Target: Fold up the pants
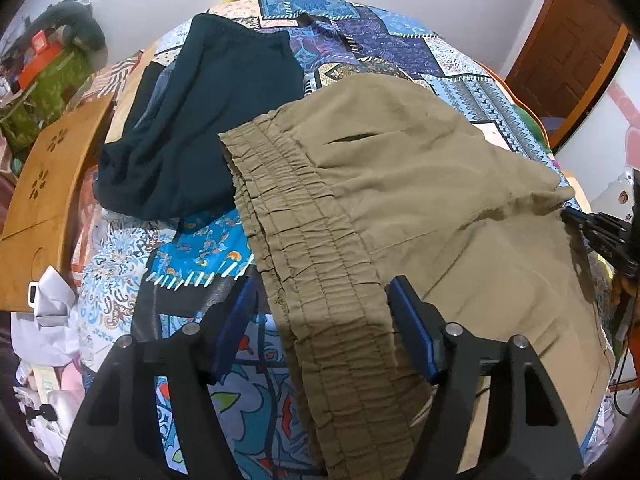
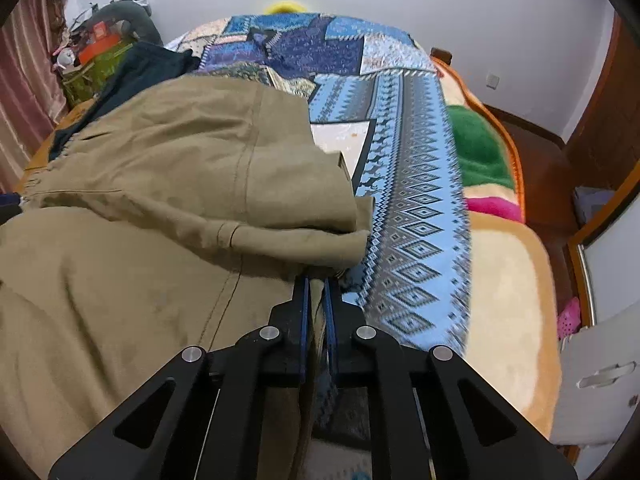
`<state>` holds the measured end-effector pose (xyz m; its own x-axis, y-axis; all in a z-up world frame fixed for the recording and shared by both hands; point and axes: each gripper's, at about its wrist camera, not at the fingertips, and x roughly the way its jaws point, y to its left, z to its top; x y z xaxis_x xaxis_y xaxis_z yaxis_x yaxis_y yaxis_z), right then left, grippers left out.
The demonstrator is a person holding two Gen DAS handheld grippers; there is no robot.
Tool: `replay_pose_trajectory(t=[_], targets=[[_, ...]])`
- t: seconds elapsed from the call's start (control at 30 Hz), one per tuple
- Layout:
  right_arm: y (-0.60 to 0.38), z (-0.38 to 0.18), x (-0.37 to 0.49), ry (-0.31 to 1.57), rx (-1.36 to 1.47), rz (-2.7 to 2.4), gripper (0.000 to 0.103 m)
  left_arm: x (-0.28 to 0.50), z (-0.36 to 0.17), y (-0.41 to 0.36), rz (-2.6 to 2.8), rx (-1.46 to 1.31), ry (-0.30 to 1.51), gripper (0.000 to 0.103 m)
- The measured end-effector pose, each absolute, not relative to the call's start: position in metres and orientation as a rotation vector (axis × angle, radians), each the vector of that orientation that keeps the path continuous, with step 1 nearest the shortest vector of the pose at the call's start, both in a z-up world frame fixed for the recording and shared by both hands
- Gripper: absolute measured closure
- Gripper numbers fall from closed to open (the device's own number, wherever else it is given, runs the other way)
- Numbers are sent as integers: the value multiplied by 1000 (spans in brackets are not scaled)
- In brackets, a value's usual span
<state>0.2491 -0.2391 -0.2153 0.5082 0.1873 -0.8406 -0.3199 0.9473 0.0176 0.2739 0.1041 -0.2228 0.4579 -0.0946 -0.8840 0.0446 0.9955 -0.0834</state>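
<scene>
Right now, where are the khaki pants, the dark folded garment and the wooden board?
khaki pants [image 1: 400, 184], left wrist view, flat seat.
dark folded garment [image 1: 208, 120], left wrist view, middle.
wooden board [image 1: 52, 184], left wrist view, top face.

Matt khaki cloth pants [image 1: 400, 200], seemingly cotton.

khaki pants [image 1: 400, 184], blue patchwork bedspread [image 1: 392, 52]

home bedroom. bed fills both views, covered with patchwork bedspread [image 1: 400, 48] in blue, purple, white prints. plush blanket [image 2: 508, 264], beige with green and pink patches, lies along bed's far side. brown wooden door [image 1: 568, 52] in plain white wall. pink curtain [image 2: 24, 80] at edge of right wrist view. cluttered corner with green box [image 1: 48, 92] and orange packet. small wooden lap table [image 1: 44, 200] beside bed. clothes lie on bedspread.
</scene>
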Motion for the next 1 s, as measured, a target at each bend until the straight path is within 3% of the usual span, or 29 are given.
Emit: replay_pose_trajectory(t=[0.3,0.47,0.8,1.0], targets=[[-239,-214,227,990,-131,320,97,261,-228,97,29,77,1038,32],[-235,-233,223,1020,-139,304,97,262,-233,107,28,19,1051,29],[-245,-214,216,1032,-129,327,92,263,-214,111,-26,-1,1082,29],[-251,-185,217,943,-104,341,75,273,-190,111,-32,18,1036,26]])
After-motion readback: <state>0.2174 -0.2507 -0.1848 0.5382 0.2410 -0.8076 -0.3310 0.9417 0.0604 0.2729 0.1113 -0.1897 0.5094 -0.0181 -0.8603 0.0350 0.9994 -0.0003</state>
